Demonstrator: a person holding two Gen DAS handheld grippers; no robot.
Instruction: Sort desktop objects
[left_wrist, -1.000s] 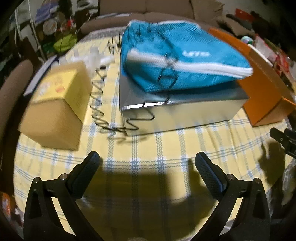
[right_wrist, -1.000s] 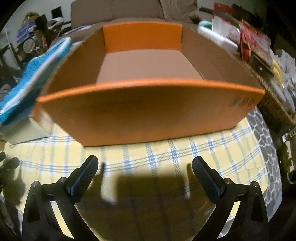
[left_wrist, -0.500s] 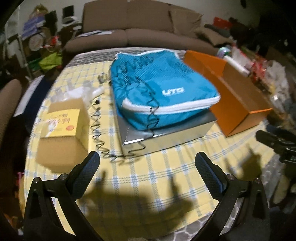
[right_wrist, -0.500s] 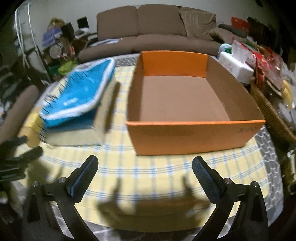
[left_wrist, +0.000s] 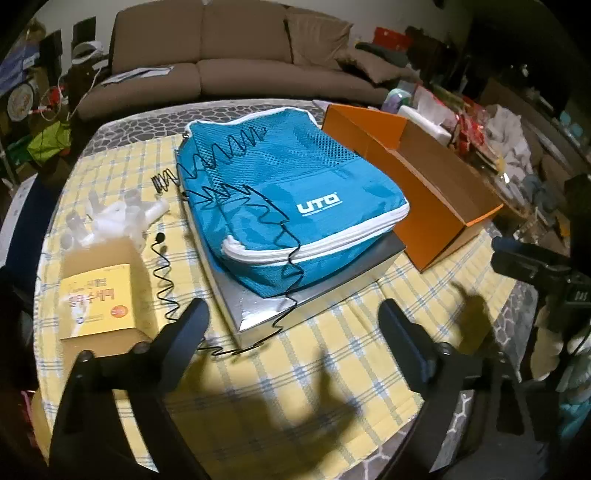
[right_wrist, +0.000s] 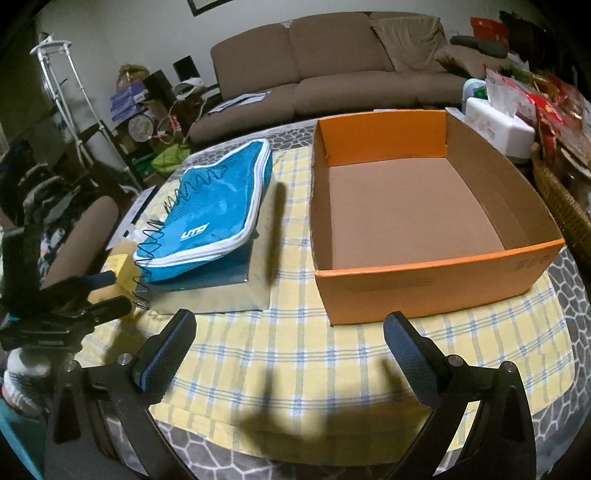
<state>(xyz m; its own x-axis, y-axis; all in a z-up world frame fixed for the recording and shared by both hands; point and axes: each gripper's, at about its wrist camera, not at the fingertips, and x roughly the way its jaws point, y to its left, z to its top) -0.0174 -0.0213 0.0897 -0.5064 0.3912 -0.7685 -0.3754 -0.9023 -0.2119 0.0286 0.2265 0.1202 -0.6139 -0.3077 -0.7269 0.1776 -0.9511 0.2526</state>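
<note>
A blue zip pouch (left_wrist: 295, 192) marked UTO lies on a flat silver box (left_wrist: 332, 288) in the middle of the checked tablecloth. A black coiled cord (left_wrist: 162, 280) runs over the pouch and down onto the cloth. Left of it sit a yellow carton (left_wrist: 98, 299) and some white plastic pieces (left_wrist: 114, 218). An empty orange cardboard box (right_wrist: 406, 206) stands to the right. My left gripper (left_wrist: 291, 314) hovers in front of the silver box, its jaws closing with nothing between them. My right gripper (right_wrist: 291, 321) is open and empty before the orange box.
The round table's grey patterned edge (right_wrist: 569, 280) shows past the cloth. A brown sofa (right_wrist: 332, 74) stands behind. A tissue box (right_wrist: 498, 129) and a wicker basket (right_wrist: 565, 206) crowd the right side. A padded chair back (right_wrist: 81, 236) sits at the left.
Both grippers have risen and drawn back from the table, so more of the pouch and the orange box shows. The left fingers stand slightly closer together.
</note>
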